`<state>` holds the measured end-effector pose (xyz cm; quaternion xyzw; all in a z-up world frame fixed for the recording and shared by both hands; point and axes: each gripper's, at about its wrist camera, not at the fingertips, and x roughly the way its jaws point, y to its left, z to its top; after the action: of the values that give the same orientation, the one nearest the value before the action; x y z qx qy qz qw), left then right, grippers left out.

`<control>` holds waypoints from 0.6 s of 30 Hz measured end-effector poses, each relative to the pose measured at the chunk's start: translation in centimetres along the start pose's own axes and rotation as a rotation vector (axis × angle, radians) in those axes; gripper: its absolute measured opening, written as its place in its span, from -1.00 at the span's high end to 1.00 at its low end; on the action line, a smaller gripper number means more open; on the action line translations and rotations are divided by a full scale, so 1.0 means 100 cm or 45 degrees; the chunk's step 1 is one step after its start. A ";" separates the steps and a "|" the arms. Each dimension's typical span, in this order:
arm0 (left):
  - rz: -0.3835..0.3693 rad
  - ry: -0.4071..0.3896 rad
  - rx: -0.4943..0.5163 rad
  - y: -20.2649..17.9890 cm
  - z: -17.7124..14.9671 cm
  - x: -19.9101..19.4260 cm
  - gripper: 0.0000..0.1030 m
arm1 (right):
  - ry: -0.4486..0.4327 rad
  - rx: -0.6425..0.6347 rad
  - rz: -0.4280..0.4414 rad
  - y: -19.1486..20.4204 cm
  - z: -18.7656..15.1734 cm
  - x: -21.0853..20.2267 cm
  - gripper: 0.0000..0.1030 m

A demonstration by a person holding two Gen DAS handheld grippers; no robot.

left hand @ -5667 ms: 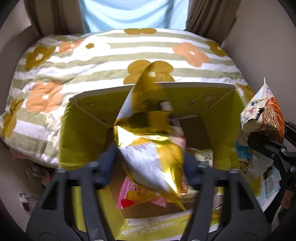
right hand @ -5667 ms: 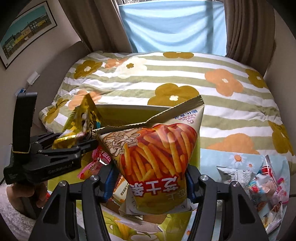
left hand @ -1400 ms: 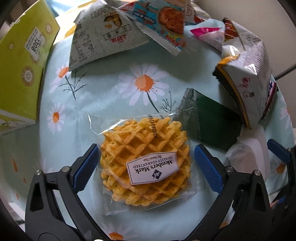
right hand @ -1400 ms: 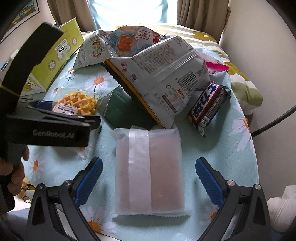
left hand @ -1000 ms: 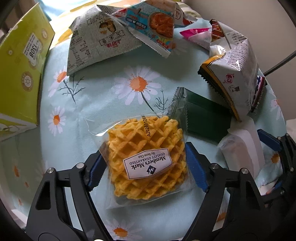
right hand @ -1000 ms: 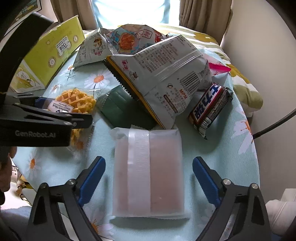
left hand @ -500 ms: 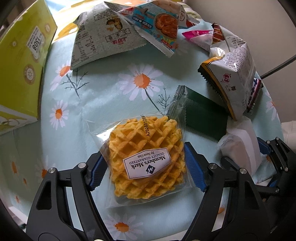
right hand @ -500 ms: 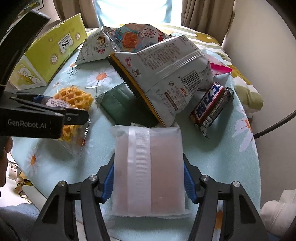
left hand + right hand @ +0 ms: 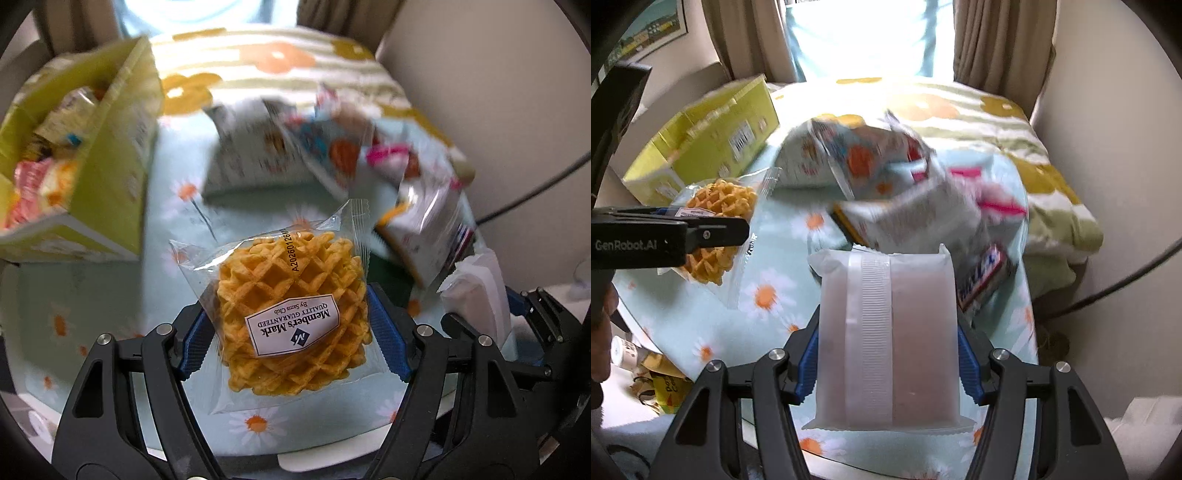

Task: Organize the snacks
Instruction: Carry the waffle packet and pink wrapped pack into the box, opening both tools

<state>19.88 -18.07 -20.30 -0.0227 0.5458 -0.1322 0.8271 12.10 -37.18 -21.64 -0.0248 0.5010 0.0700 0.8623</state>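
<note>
A clear-wrapped pack of golden waffle biscuits (image 9: pixel 291 314) with a white label hangs above the daisy-print tablecloth (image 9: pixel 110 314), and my left gripper (image 9: pixel 291 336) is shut on its two sides. My right gripper (image 9: pixel 888 363) is shut on a frosted white pack (image 9: pixel 886 339) with a ribbed seam, also raised off the table. An open yellow-green cardboard box (image 9: pixel 110 166) holding several snacks stands at the far left of the table. In the right wrist view the waffle pack (image 9: pixel 720 199) hangs just in front of that box (image 9: pixel 713 144).
A blurred heap of snack bags (image 9: pixel 879 184) lies mid-table, with a dark candy bar (image 9: pixel 982 280) at its right edge. A flowered bed quilt (image 9: pixel 1015 122) lies behind the table. A black cable (image 9: pixel 1126 280) runs along the right wall. A hand (image 9: pixel 602 332) holds the left gripper.
Both grippers have risen, lifting the waffle pack and the white pack off the tablecloth. The right jaws closed onto the white pack a moment earlier. The box interior has come into the left view.
</note>
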 end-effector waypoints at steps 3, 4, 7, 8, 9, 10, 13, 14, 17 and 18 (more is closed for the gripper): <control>0.001 -0.087 -0.017 0.008 0.011 -0.027 -0.43 | -0.051 -0.030 0.015 0.007 0.020 -0.016 -0.12; 0.002 -0.112 -0.025 0.011 0.015 -0.036 -0.43 | -0.073 -0.046 0.011 0.012 0.029 -0.021 -0.12; 0.007 -0.186 -0.046 0.026 0.029 -0.060 -0.43 | -0.121 -0.069 0.033 0.024 0.053 -0.032 -0.12; 0.014 -0.208 -0.052 0.033 0.032 -0.067 -0.43 | -0.134 -0.077 0.037 0.029 0.060 -0.034 -0.12; 0.019 -0.230 -0.060 0.042 0.036 -0.076 -0.43 | -0.153 -0.089 0.042 0.037 0.071 -0.037 -0.12; 0.020 -0.247 -0.067 0.052 0.038 -0.082 -0.43 | -0.163 -0.095 0.048 0.041 0.077 -0.039 -0.12; 0.022 -0.298 -0.088 0.085 0.051 -0.101 -0.43 | -0.208 -0.117 0.073 0.067 0.104 -0.043 -0.12; 0.024 -0.307 -0.092 0.094 0.055 -0.105 -0.43 | -0.222 -0.126 0.084 0.080 0.116 -0.043 -0.12; 0.040 -0.321 -0.118 0.137 0.068 -0.118 -0.43 | -0.244 -0.135 0.117 0.111 0.141 -0.041 -0.12; 0.049 -0.326 -0.129 0.152 0.072 -0.121 -0.43 | -0.250 -0.134 0.137 0.122 0.149 -0.039 -0.12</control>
<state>24.87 -1.21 -9.33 -0.0708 0.4421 -0.0845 0.8902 21.27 -23.81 -10.55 -0.0360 0.4104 0.1444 0.8997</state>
